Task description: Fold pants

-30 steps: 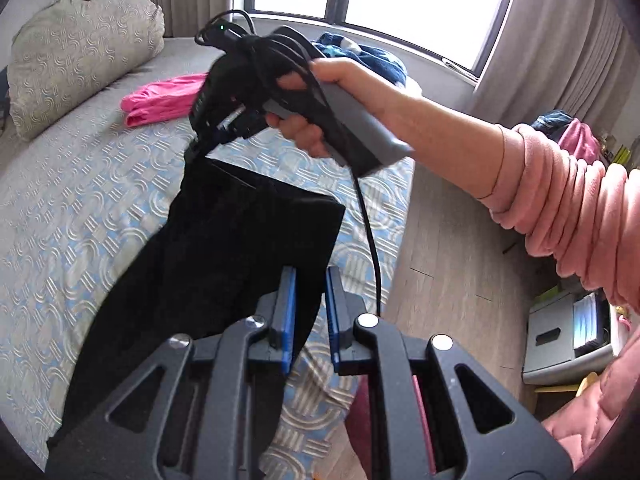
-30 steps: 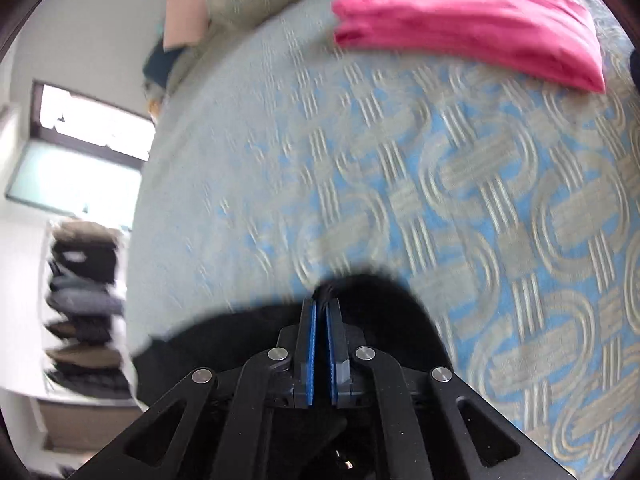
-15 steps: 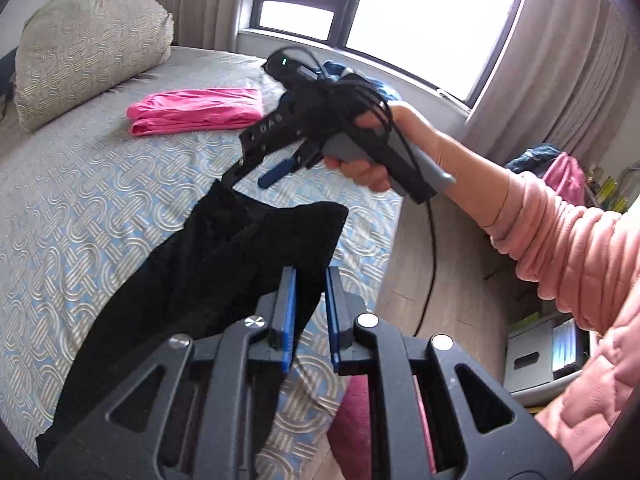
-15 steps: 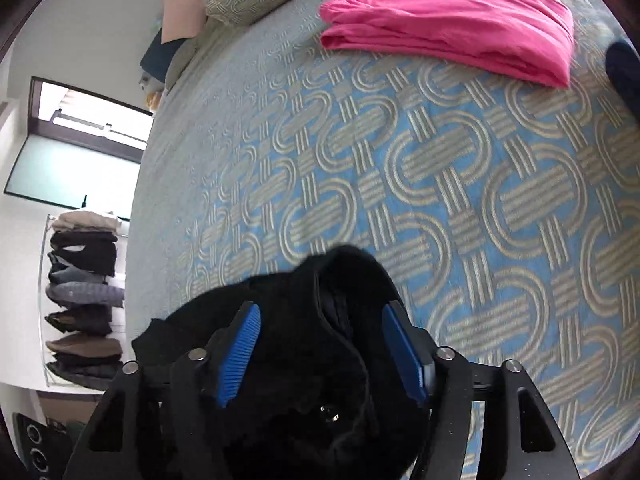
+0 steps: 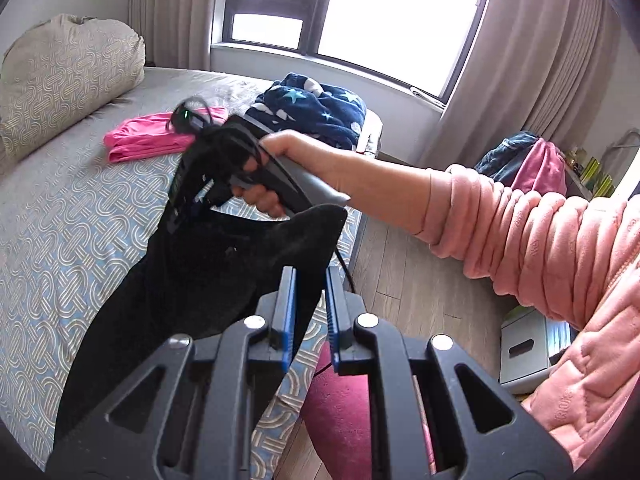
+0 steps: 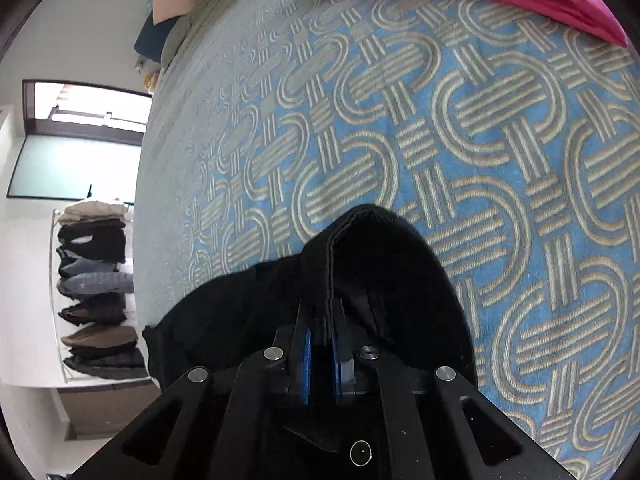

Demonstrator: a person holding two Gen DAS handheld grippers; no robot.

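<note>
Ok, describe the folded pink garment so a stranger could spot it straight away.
Start at the bed with its patterned cover, then look toward the pillow. The pink garment lies flat and folded there, beside a navy starred blanket; it is the only bright pink thing on the bed.

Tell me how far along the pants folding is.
Early. Done: folded pink garment lies on the bed. In hand: both grippers are shut on the black pants, right gripper having just re-closed on the top edge, left gripper pinching another part. Left: lay flat and fold.
</note>
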